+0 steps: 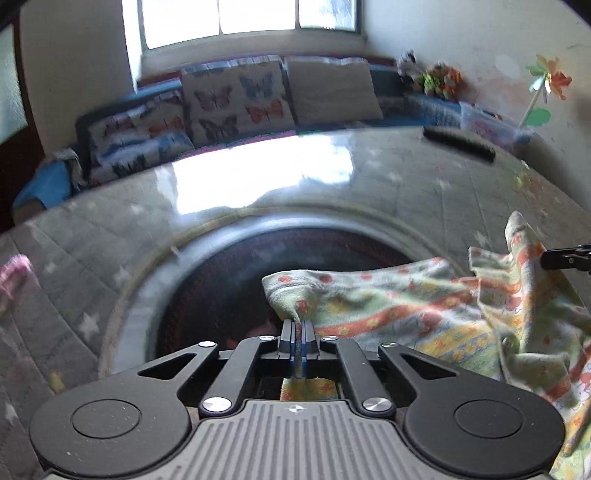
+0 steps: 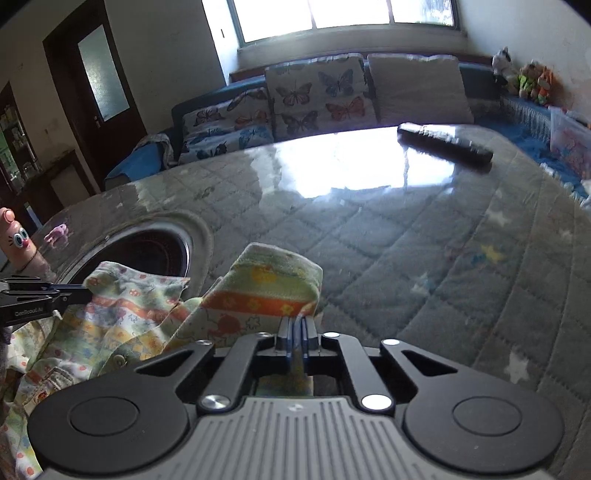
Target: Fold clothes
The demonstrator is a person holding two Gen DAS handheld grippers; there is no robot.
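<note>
The left gripper (image 1: 297, 326) has its jaws pressed together on a pinch of the patterned garment (image 1: 424, 314), a soft cloth printed with orange, yellow and green bands and small flowers. A strip of that cloth runs back between the fingers toward the camera. From the pinch, the garment spreads away to the right, rumpled and partly lifted, its far edge reaching the tip of the right gripper (image 1: 546, 258) at the picture's right border.

The right gripper (image 2: 297, 325) is likewise clamped tight on the garment (image 2: 258, 295), gripping a folded hem that rises in a hump just beyond the fingertips. The cloth trails left from there to the left gripper (image 2: 86, 290), which enters from the left edge and pinches another corner.

The garment hangs and lies over the grey quilted table cover (image 2: 406, 258), which is dotted with stars under a shiny clear sheet. Just behind the garment, on its left half, sits a round dark opening (image 1: 258, 266) with a pale rim set in the cover. Well beyond the garment, near the table's far right edge, lies a black remote control (image 2: 445, 147). Past the table stands a sofa with butterfly cushions (image 2: 317, 96) under a bright window (image 2: 347, 14).
</note>
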